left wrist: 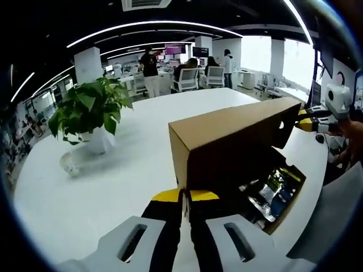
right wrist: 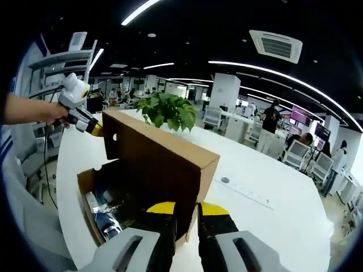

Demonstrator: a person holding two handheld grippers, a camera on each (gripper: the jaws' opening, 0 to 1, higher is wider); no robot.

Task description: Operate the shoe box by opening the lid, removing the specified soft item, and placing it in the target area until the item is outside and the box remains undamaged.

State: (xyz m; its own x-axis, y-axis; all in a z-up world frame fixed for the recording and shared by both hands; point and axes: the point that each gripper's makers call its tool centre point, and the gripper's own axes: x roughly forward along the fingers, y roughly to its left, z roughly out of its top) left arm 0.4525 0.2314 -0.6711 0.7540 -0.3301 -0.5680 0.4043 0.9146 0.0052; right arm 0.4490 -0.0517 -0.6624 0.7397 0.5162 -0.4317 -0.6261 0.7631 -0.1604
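My left claw (left wrist: 186, 199) and right claw (right wrist: 187, 211) each pinch an opposite end of the raised lid (left wrist: 235, 139). Its long axis spans between them. The box (left wrist: 289, 195) contents lie open directly below.

The brown cardboard shoe box (left wrist: 283, 195) sits near the white table's (left wrist: 113, 192) edge. Its lid (left wrist: 232, 139) is raised, tilted up over the open base. Inside lie dark, crumpled contents (right wrist: 110, 207) with blue and shiny patches, too indistinct to identify.
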